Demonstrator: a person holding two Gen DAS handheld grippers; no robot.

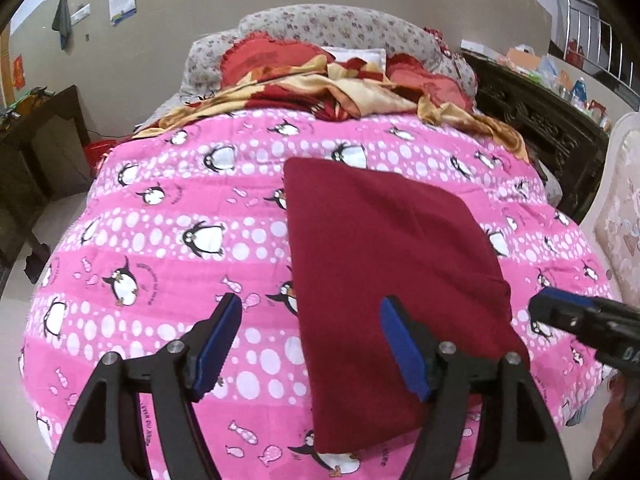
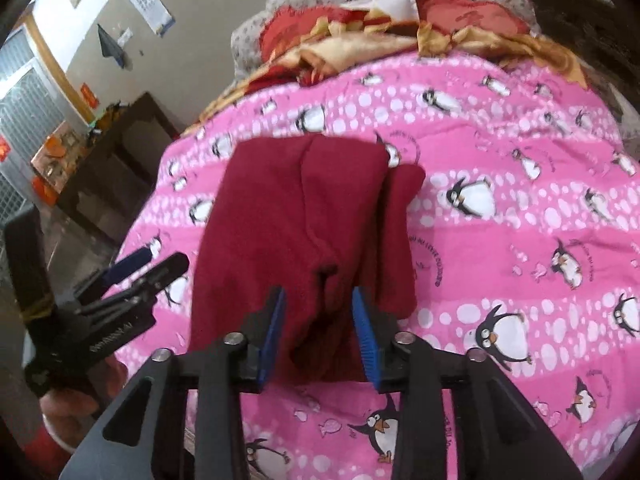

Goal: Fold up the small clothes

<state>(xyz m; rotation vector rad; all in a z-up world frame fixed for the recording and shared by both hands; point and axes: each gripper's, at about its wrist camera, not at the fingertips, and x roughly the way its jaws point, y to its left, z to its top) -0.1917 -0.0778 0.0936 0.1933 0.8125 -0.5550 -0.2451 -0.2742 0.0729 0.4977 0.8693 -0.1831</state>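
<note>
A dark red garment [image 1: 384, 264] lies folded into a long flat rectangle on the pink penguin quilt [image 1: 168, 216]. My left gripper [image 1: 310, 312] is open and empty above the garment's near left edge, one blue pad over the quilt and one over the cloth. In the right wrist view the garment [image 2: 288, 216] shows a narrower layer sticking out on its right side. My right gripper [image 2: 318, 308] is open, its blue pads hovering either side of a crease at the garment's near end, holding nothing. The right gripper also shows at the right edge of the left wrist view [image 1: 560, 312].
A rumpled red and gold blanket [image 1: 320, 88] and floral pillows [image 1: 332, 24] lie at the bed's far end. A dark wooden table [image 1: 36, 148] stands to the left, a carved dark cabinet [image 1: 540, 120] and a pale cushion [image 1: 620, 216] to the right.
</note>
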